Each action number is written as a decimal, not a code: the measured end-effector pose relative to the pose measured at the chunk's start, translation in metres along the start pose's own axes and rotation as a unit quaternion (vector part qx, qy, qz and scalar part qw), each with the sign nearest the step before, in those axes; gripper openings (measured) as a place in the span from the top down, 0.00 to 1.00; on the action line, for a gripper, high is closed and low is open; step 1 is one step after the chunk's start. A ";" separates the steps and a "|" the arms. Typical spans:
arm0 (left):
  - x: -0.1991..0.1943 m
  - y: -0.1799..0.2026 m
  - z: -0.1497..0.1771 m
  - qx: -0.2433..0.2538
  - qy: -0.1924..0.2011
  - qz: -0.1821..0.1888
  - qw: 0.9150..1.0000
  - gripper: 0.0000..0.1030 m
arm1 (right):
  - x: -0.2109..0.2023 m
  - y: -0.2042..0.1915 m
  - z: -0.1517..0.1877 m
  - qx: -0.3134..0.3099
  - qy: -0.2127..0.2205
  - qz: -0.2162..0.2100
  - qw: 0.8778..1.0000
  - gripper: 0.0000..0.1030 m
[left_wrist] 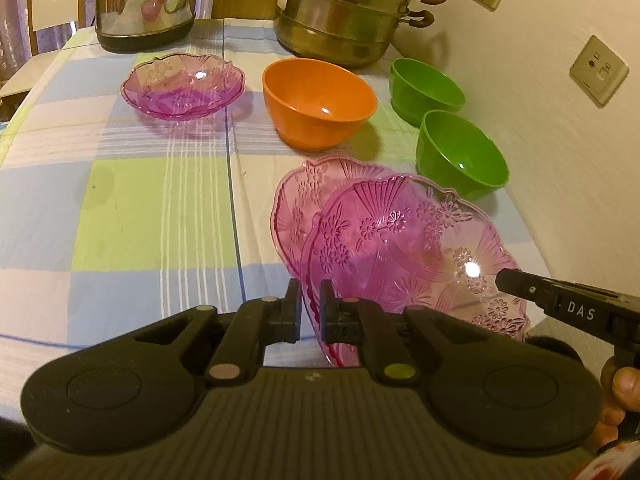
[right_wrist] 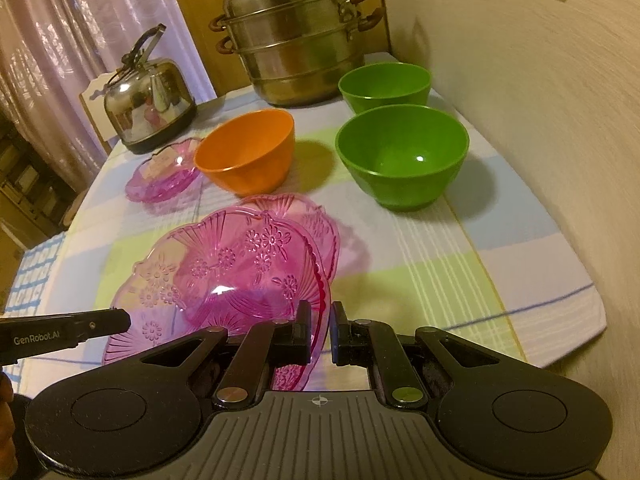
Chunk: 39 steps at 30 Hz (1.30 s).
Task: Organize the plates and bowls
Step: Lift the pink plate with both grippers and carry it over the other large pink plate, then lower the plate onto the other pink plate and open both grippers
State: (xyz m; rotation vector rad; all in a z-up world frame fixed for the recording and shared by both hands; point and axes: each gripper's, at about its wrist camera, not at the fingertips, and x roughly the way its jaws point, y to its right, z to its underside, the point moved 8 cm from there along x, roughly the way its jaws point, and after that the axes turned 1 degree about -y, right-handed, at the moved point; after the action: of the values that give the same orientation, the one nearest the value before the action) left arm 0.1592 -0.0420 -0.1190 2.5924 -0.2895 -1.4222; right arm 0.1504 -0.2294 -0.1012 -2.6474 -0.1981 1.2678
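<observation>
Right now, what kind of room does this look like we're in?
Most likely a home dining or kitchen corner: a table under a checked cloth stands against a wall with sockets, and a steel steamer pot and kettle sit at its far end behind plastic bowls and pink plates.

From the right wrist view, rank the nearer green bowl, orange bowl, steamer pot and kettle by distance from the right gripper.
1. Nearer green bowl, ahead of the right gripper, to the right.
2. Orange bowl, ahead, slightly left.
3. Steamer pot and kettle, both at the table's far end; too close to call.
</observation>
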 end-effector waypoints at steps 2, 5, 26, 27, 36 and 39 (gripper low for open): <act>0.007 0.000 -0.006 -0.003 0.000 0.000 1.000 0.93 | 0.007 0.001 -0.006 -0.001 0.001 0.002 1.000 0.91; 0.017 -0.004 -0.015 -0.007 0.000 -0.002 1.000 0.93 | 0.016 0.002 -0.014 -0.002 0.001 0.005 1.000 0.91; 0.072 -0.024 -0.046 -0.013 -0.006 -0.012 1.000 0.93 | 0.082 0.004 -0.044 -0.013 -0.019 0.014 1.000 0.91; 0.074 -0.024 -0.047 -0.012 -0.006 -0.012 1.000 0.93 | 0.084 0.004 -0.043 -0.014 -0.020 0.015 1.000 0.91; 0.083 -0.025 -0.045 -0.006 -0.009 -0.014 1.000 0.93 | 0.095 0.006 -0.042 -0.016 -0.023 0.019 0.999 0.91; 0.084 -0.025 -0.045 -0.007 -0.007 -0.013 1.000 0.93 | 0.096 0.006 -0.041 -0.016 -0.024 0.019 0.999 0.91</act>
State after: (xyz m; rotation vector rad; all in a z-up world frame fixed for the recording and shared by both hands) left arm 0.2433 -0.0363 -0.1697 2.5852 -0.2480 -1.4470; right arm 0.2427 -0.2200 -0.1503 -2.6617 -0.1763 1.3525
